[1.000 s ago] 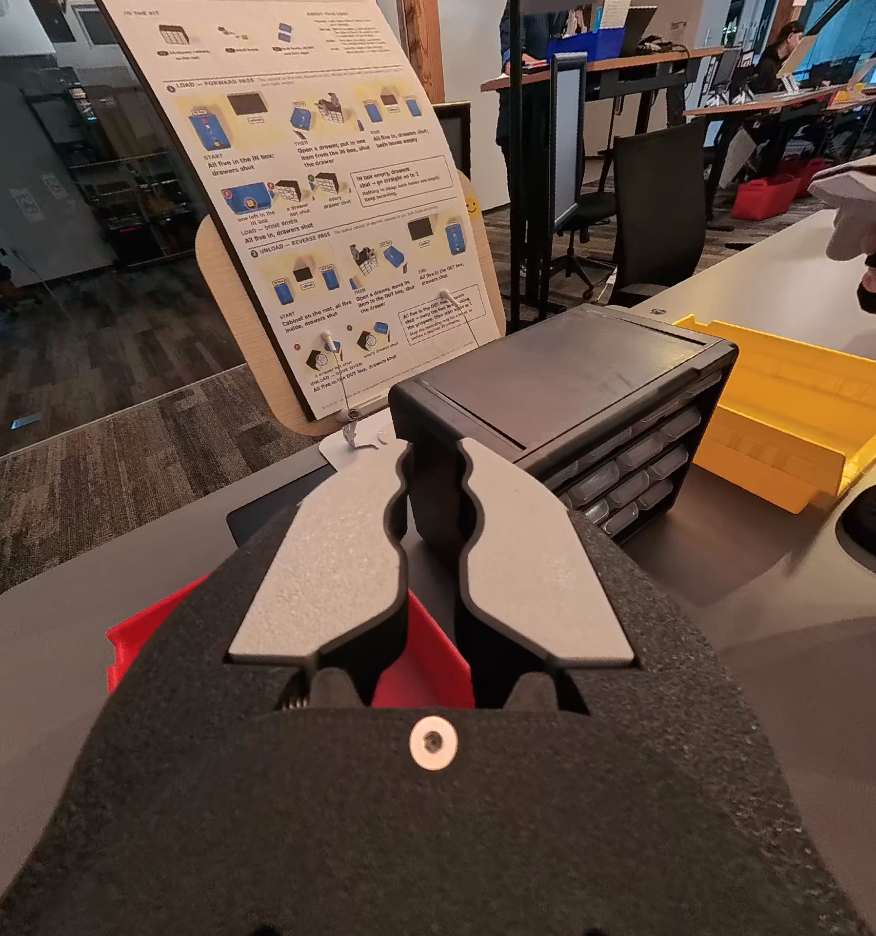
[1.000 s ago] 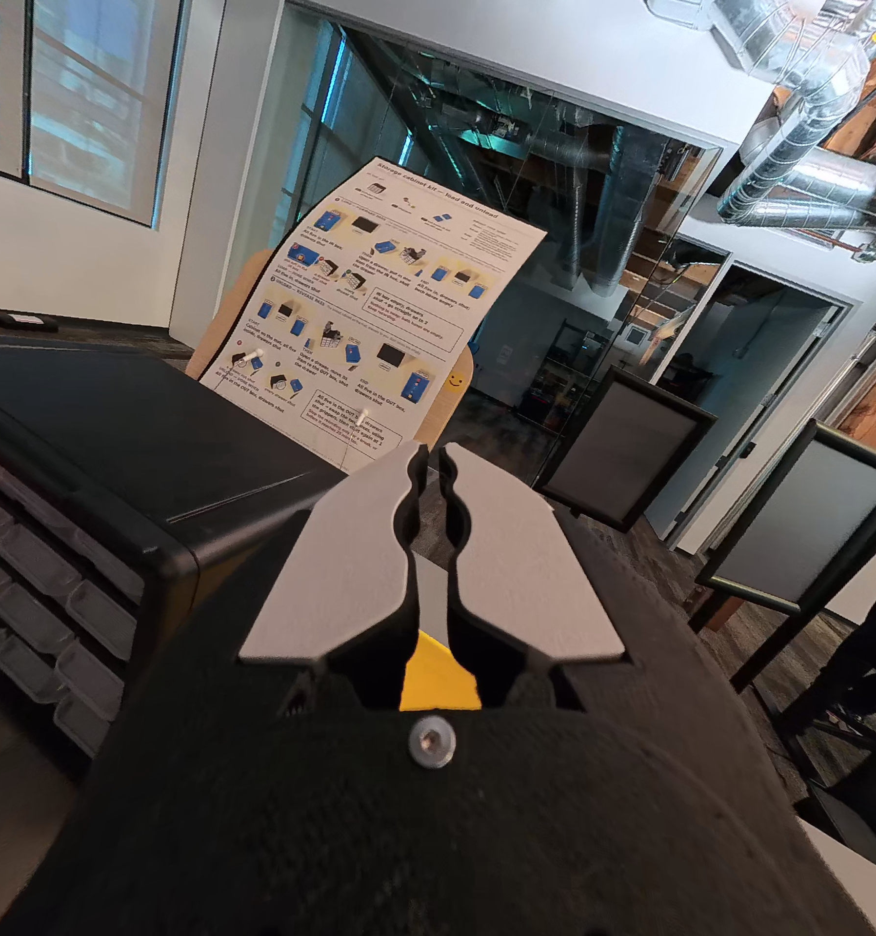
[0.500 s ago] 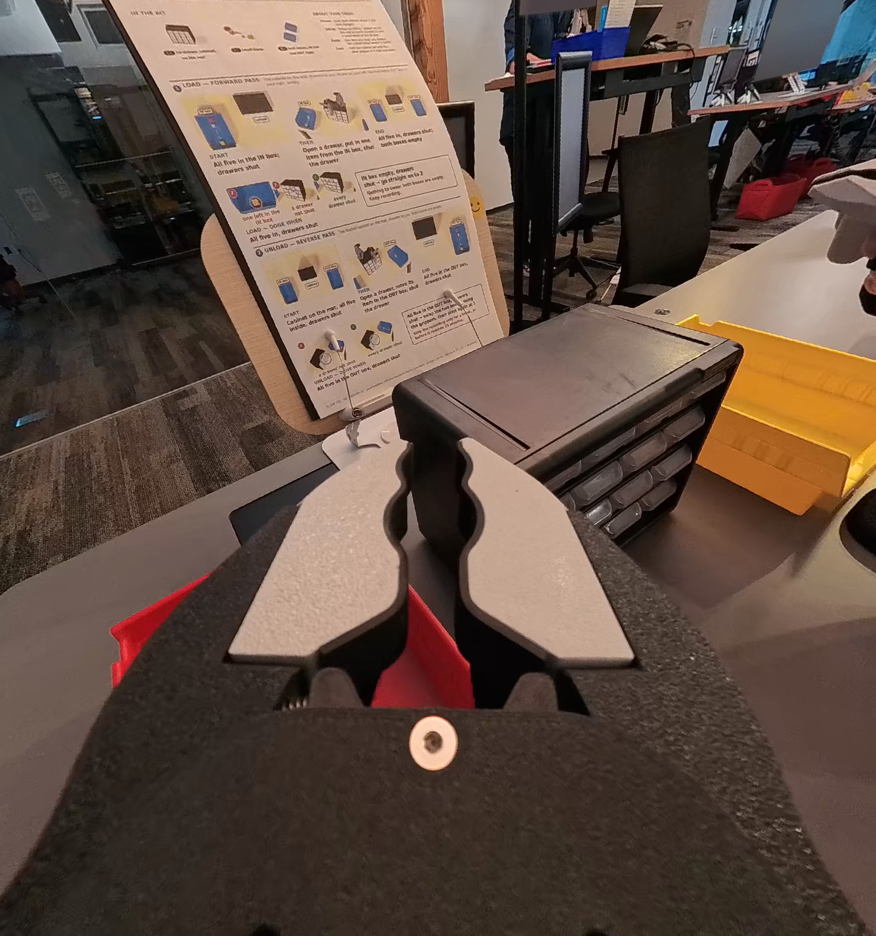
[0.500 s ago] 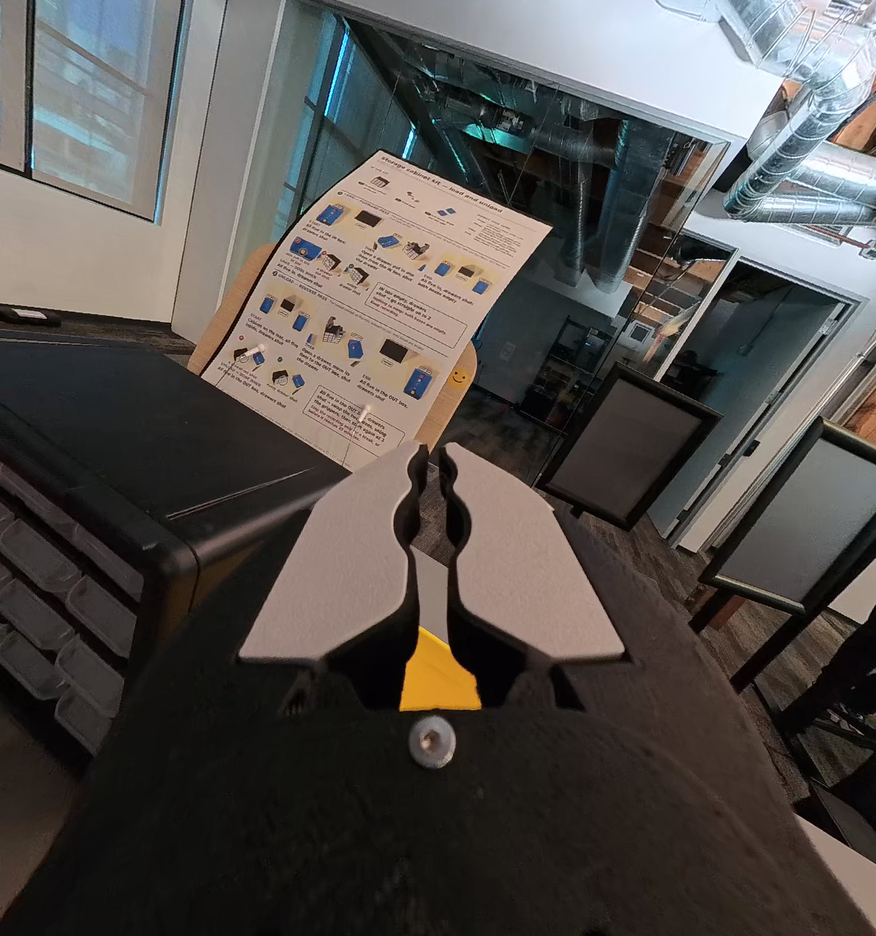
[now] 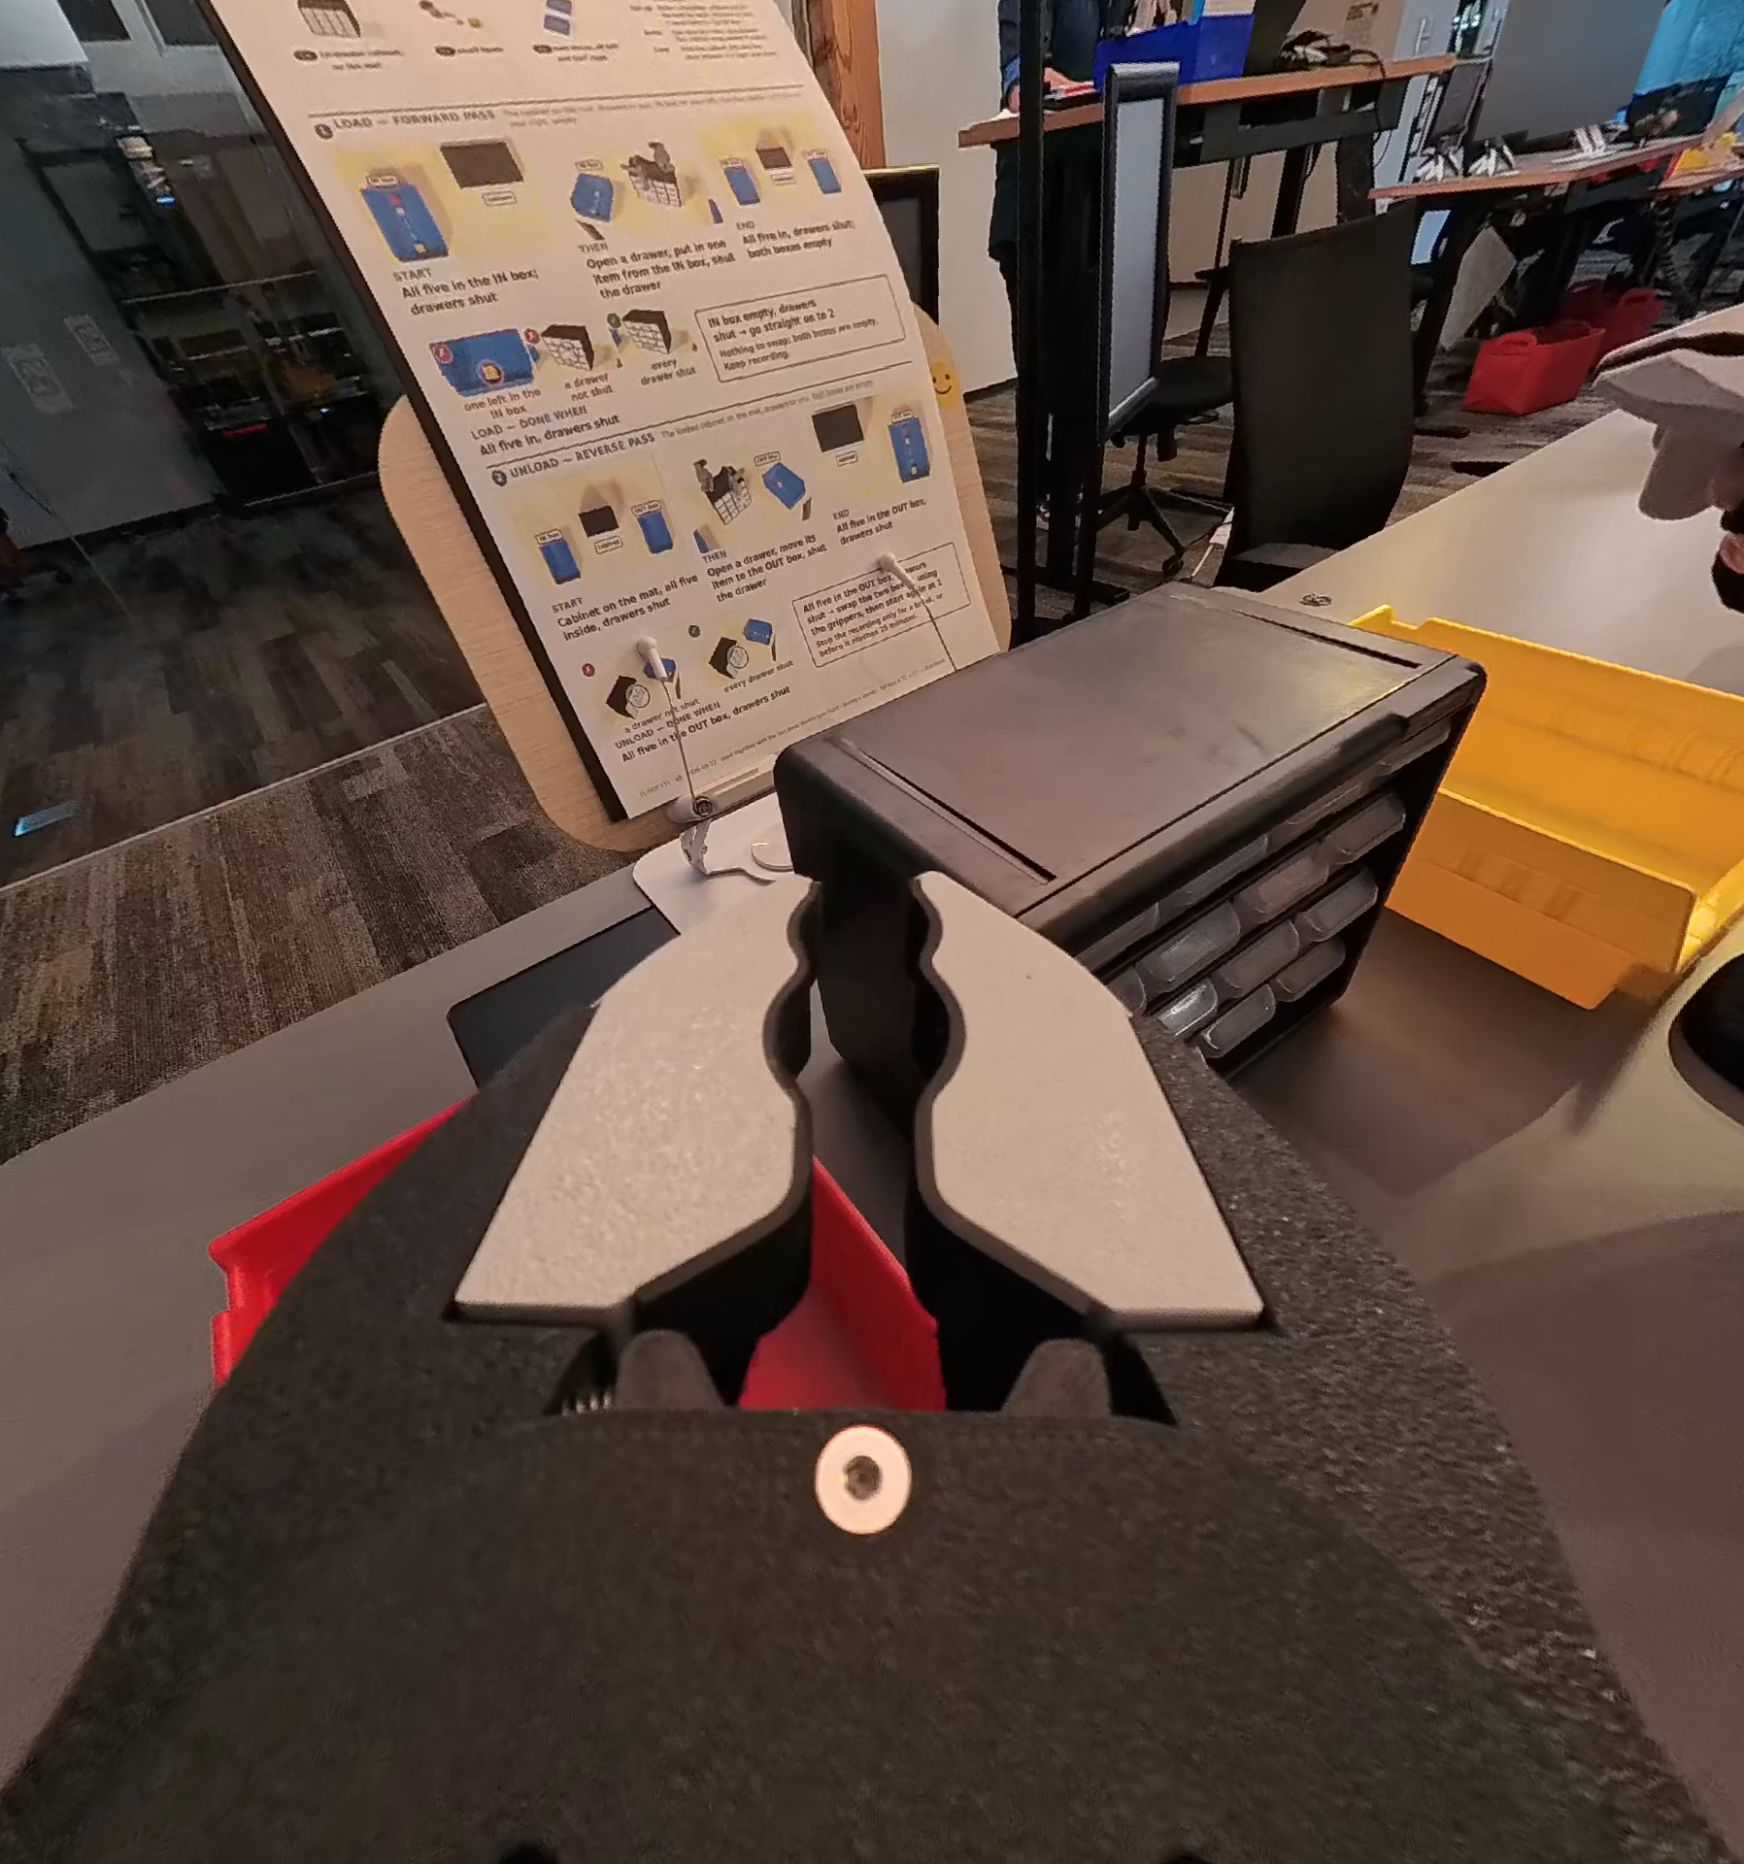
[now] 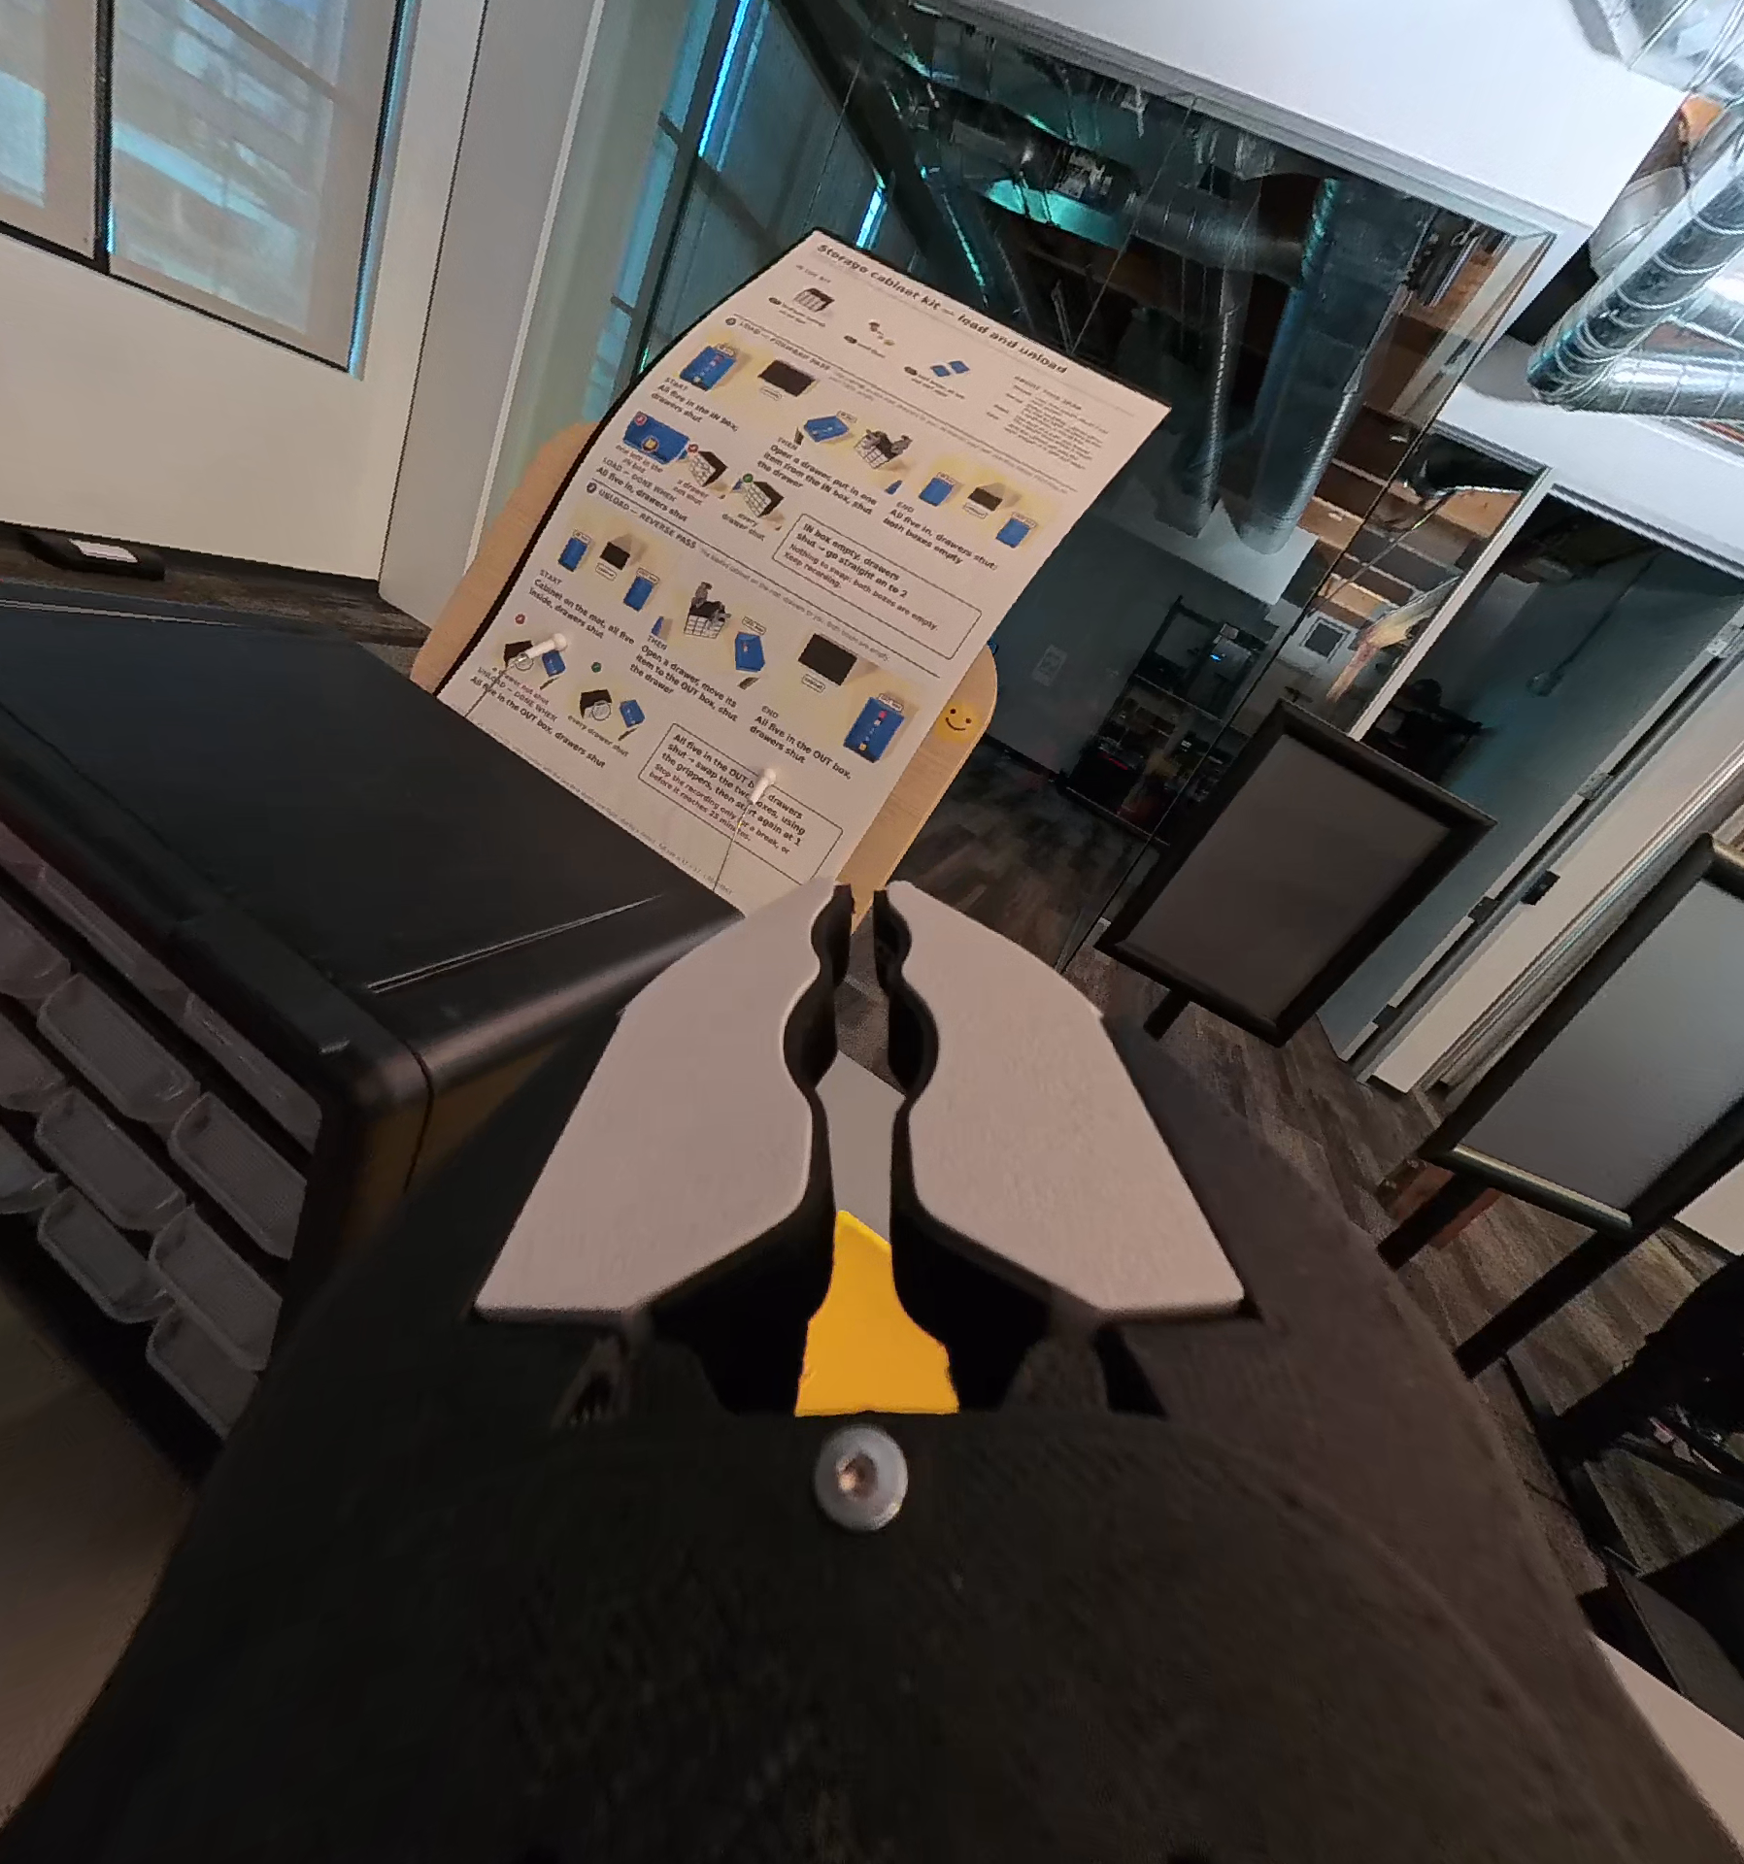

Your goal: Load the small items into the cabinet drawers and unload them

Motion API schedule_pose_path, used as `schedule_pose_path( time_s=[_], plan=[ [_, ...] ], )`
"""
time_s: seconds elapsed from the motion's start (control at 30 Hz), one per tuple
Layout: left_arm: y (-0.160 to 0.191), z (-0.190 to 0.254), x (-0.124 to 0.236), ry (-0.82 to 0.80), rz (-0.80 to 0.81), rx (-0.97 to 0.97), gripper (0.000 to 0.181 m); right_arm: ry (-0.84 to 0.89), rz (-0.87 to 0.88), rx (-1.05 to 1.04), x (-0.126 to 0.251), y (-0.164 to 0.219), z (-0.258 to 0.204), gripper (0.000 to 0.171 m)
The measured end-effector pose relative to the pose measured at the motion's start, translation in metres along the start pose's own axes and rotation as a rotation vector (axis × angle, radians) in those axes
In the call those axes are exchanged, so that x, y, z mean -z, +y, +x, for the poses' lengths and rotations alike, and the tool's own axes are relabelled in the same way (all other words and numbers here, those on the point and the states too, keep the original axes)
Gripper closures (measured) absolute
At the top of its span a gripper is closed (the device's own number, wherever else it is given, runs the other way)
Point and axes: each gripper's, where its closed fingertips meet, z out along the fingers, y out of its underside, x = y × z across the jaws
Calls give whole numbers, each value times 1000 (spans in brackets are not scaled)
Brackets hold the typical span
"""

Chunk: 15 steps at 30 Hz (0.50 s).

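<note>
The black cabinet [image 5: 1130,767] stands on the grey table [image 5: 1604,1362], and everything else is placed here relative to it. Its front is a grid of small clear drawers [image 5: 1261,928], all pushed in flush as far as the left wrist view shows; what is inside them cannot be made out. In front of the cabinet's near corner hangs the left gripper [image 5: 863,908], held above the table with its jaws a narrow gap apart and nothing between them. Under that gripper, nearer the camera than the cabinet, lies a red bin [image 5: 848,1311], mostly covered by the gripper's black body; its contents are hidden. On the cabinet's other side, just beside it, sits a yellow bin [image 5: 1594,797] on the table, its visible part bare. Above the yellow bin and well apart from the cabinet, the right gripper [image 5: 1715,403] shows at the picture's edge. In its own view the right gripper [image 6: 856,898] hovers beside the cabinet's [image 6: 293,787] top corner, its jaws nearly together with only a thin slit between the tips, gripping nothing; a patch of the yellow bin [image 6: 873,1331] shows below through the gap. Behind the cabinet an instruction sheet [image 5: 646,383] leans upright on a wooden board [image 5: 464,646], its foot just behind the cabinet's back edge. No small items can be seen in either view.
</note>
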Motion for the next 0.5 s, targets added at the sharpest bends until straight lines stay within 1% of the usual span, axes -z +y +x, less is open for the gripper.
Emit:
schedule_pose_path(
  time_s=[0.27,0.5],
  plan=[
    [3,10,-6,29,-23,-37,167,-31,-9,10,-2,1,-6,166],
    [9,24,-13,67,-60,-93,168,-95,-66,75,-6,7,-21,166]
  ],
)
